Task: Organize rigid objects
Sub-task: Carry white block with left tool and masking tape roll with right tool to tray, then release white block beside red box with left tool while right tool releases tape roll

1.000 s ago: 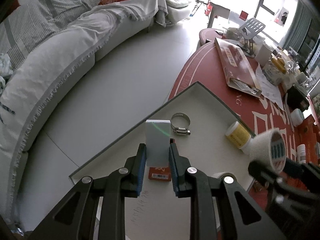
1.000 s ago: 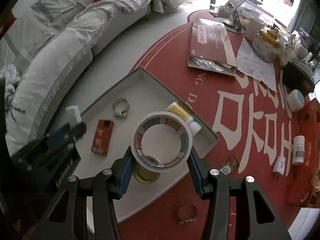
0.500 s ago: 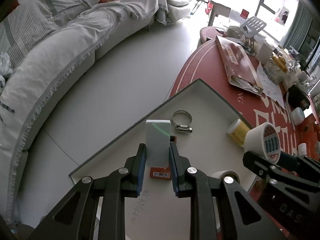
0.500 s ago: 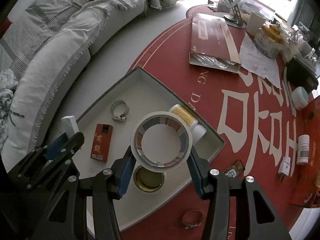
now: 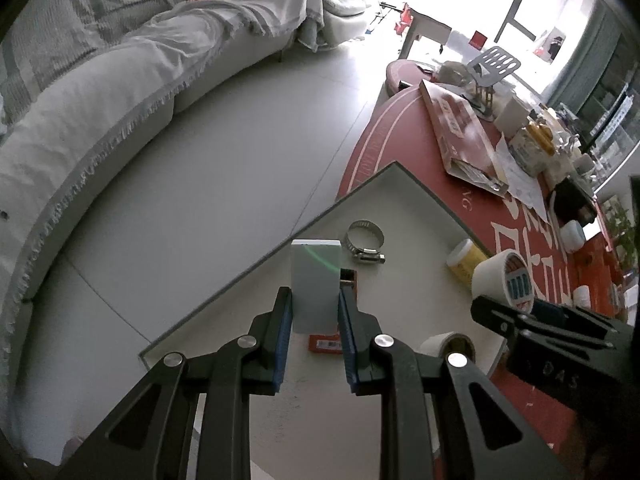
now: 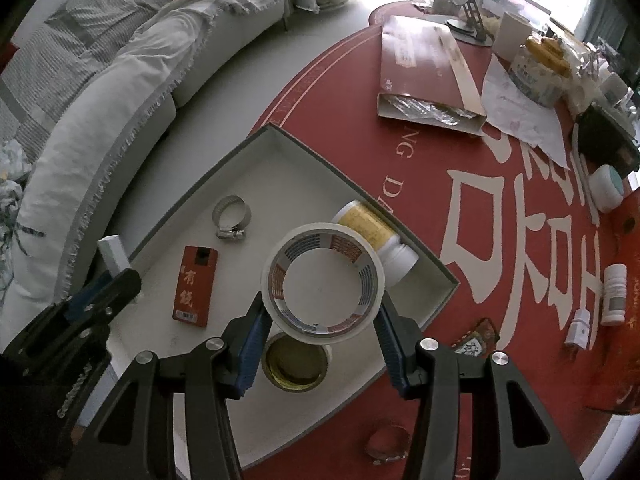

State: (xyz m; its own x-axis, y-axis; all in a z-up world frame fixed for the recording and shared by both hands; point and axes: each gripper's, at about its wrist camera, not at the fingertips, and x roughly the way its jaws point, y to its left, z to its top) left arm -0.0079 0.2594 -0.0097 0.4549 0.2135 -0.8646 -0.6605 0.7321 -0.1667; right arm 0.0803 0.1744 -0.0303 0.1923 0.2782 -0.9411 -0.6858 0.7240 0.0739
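Note:
My left gripper (image 5: pixel 314 308) is shut on a white block (image 5: pixel 315 280) and holds it above the grey tray (image 5: pixel 424 196); the block also shows in the right wrist view (image 6: pixel 113 254). My right gripper (image 6: pixel 322 312) is shut on a roll of white tape (image 6: pixel 322 283), held above the tray (image 6: pixel 304 152); the roll also shows in the left wrist view (image 5: pixel 505 282). In the tray lie a metal hose clamp (image 6: pixel 231 216), a red card box (image 6: pixel 196 284), a yellow-labelled bottle (image 6: pixel 374 236) on its side and a small tape roll (image 6: pixel 295 363).
The tray sits on a round red table (image 6: pixel 500 208). On the cloth lie another hose clamp (image 6: pixel 386 444), a white bottle (image 6: pixel 614 294), a small plug (image 6: pixel 580 328), a brown box (image 6: pixel 424 72) and papers. A sofa (image 5: pixel 100 112) stands left, across the floor.
Both grippers have risen a little above the tray with their objects still held. The small tape roll under the right gripper now shows more fully.

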